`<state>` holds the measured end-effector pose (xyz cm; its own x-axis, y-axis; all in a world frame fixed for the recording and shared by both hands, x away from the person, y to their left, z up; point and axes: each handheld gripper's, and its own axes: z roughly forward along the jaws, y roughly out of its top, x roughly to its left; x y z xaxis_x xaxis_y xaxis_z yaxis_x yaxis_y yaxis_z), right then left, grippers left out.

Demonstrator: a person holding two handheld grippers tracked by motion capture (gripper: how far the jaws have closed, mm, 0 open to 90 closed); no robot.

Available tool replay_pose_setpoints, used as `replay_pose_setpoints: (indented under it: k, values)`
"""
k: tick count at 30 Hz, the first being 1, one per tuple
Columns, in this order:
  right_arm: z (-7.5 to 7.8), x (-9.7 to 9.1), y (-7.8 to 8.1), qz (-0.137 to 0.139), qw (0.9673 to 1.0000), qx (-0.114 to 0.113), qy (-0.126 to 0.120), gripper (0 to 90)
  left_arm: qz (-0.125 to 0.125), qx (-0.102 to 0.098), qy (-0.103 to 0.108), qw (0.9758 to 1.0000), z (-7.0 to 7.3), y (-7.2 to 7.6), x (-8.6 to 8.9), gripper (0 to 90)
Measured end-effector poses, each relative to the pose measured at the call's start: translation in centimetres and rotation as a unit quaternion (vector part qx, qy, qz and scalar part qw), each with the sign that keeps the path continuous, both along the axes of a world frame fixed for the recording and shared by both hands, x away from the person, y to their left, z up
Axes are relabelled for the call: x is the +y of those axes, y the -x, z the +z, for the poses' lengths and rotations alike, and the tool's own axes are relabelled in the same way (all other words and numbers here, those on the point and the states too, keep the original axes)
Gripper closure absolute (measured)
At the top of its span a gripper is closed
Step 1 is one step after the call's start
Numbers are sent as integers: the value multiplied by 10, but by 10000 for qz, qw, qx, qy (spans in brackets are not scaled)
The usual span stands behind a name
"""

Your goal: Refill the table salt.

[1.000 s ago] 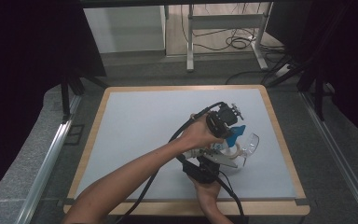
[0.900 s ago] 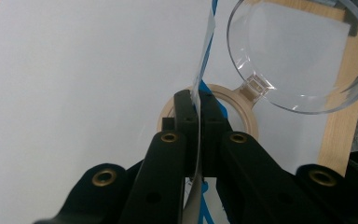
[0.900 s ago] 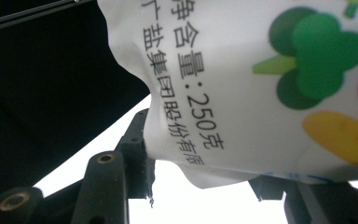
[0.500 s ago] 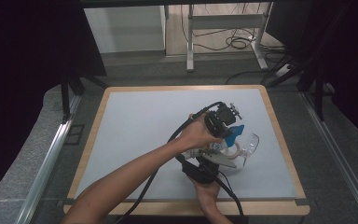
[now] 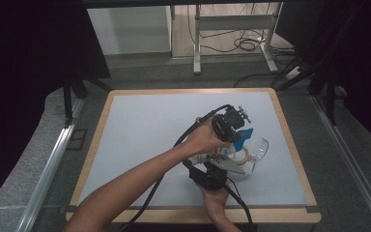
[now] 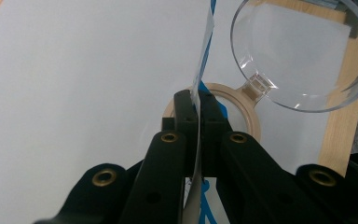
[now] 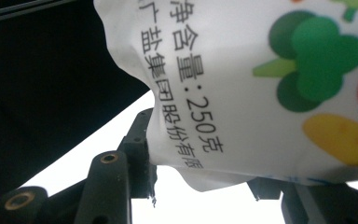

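The salt packet [image 7: 270, 84] is clamped by both grippers: left gripper [image 6: 196, 105] on its edge, right gripper [image 7: 205, 186] across its body. It is held above the clear lidded jar [image 6: 303, 56], probably for pouring.

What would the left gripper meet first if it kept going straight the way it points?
The left gripper, its fingers shut on the edge of a white bag, points down at the wooden ring on the table. It would probably meet that ring first, beside the clear lid; depth is hard to judge.
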<state>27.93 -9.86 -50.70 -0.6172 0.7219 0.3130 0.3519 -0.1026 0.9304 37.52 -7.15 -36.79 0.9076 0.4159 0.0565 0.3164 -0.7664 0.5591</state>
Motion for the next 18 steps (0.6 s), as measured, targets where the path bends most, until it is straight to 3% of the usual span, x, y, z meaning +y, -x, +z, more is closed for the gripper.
replay_pose_setpoints:
  k: [18]
  values:
    - [4,-3,1,10,10000,-31,-69,550,24,-66,-75,9999,5,1,-4,900]
